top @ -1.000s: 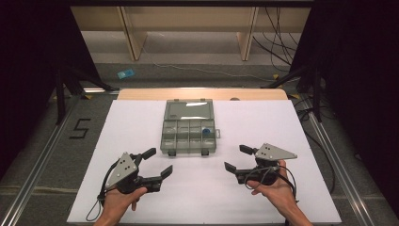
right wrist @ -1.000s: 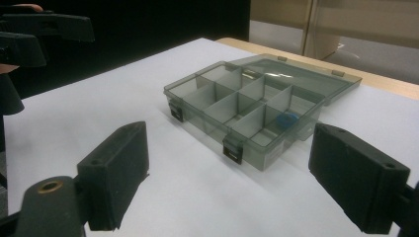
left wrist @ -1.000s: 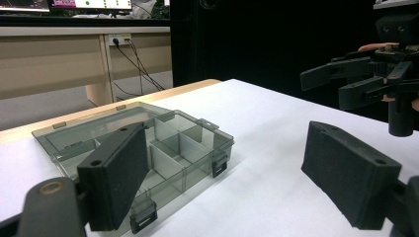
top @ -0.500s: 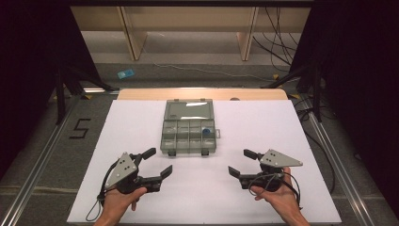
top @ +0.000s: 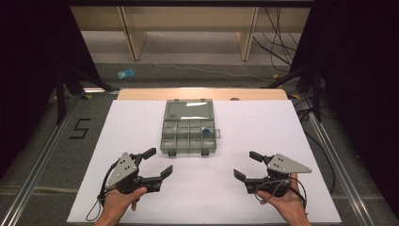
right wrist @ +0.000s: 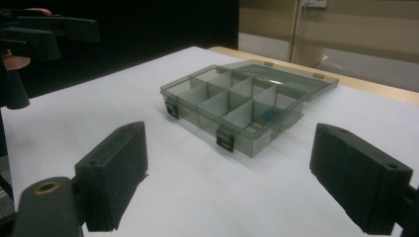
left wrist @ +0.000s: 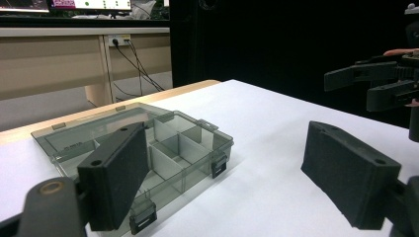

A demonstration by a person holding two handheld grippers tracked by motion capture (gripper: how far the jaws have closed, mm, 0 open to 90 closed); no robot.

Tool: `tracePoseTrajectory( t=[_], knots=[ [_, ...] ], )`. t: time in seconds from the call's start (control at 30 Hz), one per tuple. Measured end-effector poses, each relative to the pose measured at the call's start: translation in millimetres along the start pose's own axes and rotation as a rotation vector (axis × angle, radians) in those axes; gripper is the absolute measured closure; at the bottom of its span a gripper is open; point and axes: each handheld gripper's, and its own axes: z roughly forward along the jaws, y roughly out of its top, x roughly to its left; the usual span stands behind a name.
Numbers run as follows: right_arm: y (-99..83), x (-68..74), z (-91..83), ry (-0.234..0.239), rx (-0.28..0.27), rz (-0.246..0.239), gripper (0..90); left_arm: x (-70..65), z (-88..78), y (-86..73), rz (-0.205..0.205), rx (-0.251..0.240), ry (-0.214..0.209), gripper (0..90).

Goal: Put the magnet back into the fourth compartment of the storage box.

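**Organizer box lies open, both grippers wait short of it**

Organizer box [top: 189,133], a clear grey plastic case with divided compartments, lies at the middle of the white tabletop [top: 263,122], towards its far half. Its lid [top: 188,109] is folded flat back onto the tabletop beyond the tray. A small blue piece [top: 205,131] rests in one of the compartments at the right end of the tray as the high view shows it; the other compartments look empty, though the tinted walls make that hard to confirm. Two dark latches [right wrist: 224,141] hang on the near wall.

The step in hand looks like an approach, with nothing grasped yet. The left gripper [top: 157,162] is held low over the tabletop, near and to the left of the box, its jaws spread wide and pointing towards the tray's near-left corner. The right gripper [top: 248,165] sits to the near right, farther from the box, jaws equally wide apart. Neither touches the box, the tabletop or the other; both are empty. In the left gripper view the near corner of the tray shows between its pads [left wrist: 116,173], and the right gripper view frames the whole box between its pads [right wrist: 112,173].

The next move probably calls for one gripper to travel forward to the box: either down into the compartment for the blue piece, which would need a steep, narrow entry between the dividers, or round to the lid's far edge to swing it shut while the other gripper steadies the tray.
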Motion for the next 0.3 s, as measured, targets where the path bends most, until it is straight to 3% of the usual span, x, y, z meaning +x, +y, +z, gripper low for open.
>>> tracePoseTrajectory(
  t=[0.27, 0.3],
  knots=[
    [0.8, -0.5, -0.7, 0.011, 0.011, -0.002, 15.7, -0.3, 0.5, -0.2, -0.001, 0.000, -0.001, 17.2],
    [0.2, -0.7, 0.5, 0.008, -0.008, 0.000, 15.7, -0.3, 0.5, -0.2, -0.001, 0.001, 0.000, 17.3]
  ],
)
